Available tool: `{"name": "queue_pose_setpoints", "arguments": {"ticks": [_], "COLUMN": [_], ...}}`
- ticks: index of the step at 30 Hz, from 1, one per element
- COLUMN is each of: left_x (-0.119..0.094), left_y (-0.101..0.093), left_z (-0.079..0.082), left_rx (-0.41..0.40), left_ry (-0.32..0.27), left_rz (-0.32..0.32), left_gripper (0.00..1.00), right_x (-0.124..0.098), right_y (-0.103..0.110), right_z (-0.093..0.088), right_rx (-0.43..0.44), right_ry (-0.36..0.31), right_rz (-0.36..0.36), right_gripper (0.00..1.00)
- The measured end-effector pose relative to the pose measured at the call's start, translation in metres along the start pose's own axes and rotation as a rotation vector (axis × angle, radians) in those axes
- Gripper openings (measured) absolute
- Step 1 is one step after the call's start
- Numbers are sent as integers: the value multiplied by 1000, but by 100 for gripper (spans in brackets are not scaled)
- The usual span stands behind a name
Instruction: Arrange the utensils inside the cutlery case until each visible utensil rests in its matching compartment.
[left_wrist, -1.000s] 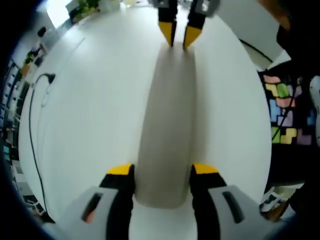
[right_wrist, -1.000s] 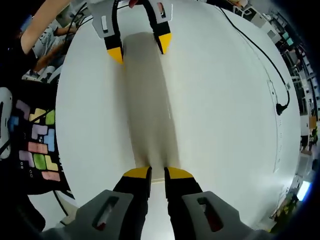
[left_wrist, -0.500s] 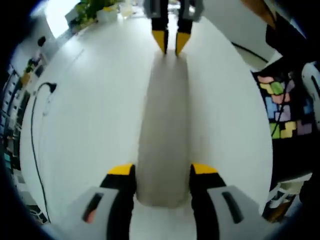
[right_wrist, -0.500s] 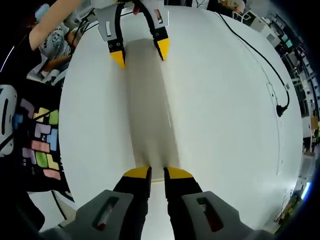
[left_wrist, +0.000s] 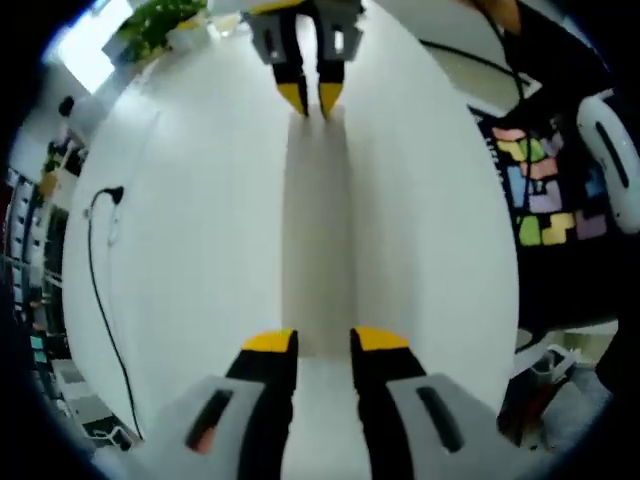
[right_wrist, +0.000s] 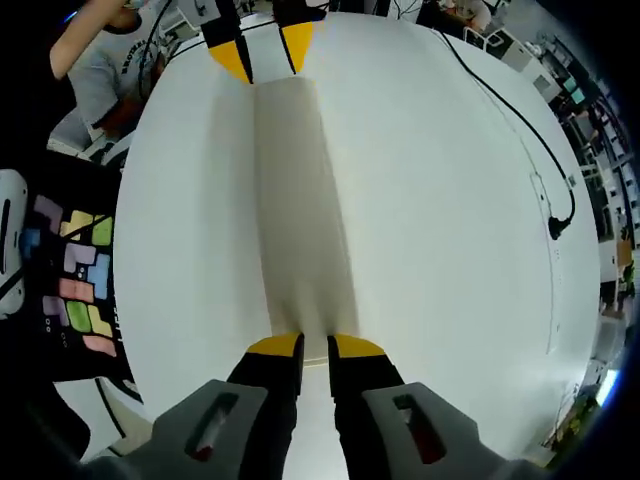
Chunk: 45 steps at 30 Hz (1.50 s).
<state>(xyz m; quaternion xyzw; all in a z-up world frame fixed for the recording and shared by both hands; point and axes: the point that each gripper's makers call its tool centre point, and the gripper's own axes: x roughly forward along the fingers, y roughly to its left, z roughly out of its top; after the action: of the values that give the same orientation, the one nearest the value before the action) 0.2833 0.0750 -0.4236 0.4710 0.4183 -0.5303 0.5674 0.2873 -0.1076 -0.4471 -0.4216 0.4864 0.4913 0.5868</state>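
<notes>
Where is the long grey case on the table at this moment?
The grey case lies lengthwise on the white table, stretched between the right gripper at one end and the left gripper at the other.

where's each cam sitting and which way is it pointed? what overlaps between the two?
Left gripper view: rides on the left gripper, looking along the long pale cutlery case on the white table toward the right gripper at the far end; its own jaws grip the near end.
Right gripper view: rides on the right gripper, facing back down the cutlery case to the left gripper; a person's arm shows at the top left.
Shared: case, table, black cable, both grippers.
</notes>
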Motion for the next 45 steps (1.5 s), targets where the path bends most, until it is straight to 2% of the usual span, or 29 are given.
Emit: {"name": "queue_pose_setpoints", "arguments": {"ticks": [5,12,23,32,36,40,42,45], "left_x": [6,15,19,21,21,23,22,21], "left_y": [3,5,6,5,6,17,15,17], "left_z": [-11,-14,-14,-14,-15,-15,-16,-16], "left_rx": [-55,-65,-23,-38,-45,-61,-59,-73], "left_ry": [74,113,129,186,181,154,148,135], "left_rz": [-7,-16,-25,-36,-53,-21,-47,-51], "left_gripper": [16,13,12,12,11,0,0,0], "right_x": [0,0,1,1,1,2,2,1], "right_y": [-2,-1,-4,-3,-3,-3,-3,-3], "right_z": [1,3,3,2,2,3,4,4], "right_rx": [-16,5,8,10,18,20,20,9], "right_ry": [0,8,4,-5,-13,-13,-9,3], "right_rz": [5,17,15,11,16,18,18,12], "right_gripper": [10,9,6,6,5,5,4,4]}}
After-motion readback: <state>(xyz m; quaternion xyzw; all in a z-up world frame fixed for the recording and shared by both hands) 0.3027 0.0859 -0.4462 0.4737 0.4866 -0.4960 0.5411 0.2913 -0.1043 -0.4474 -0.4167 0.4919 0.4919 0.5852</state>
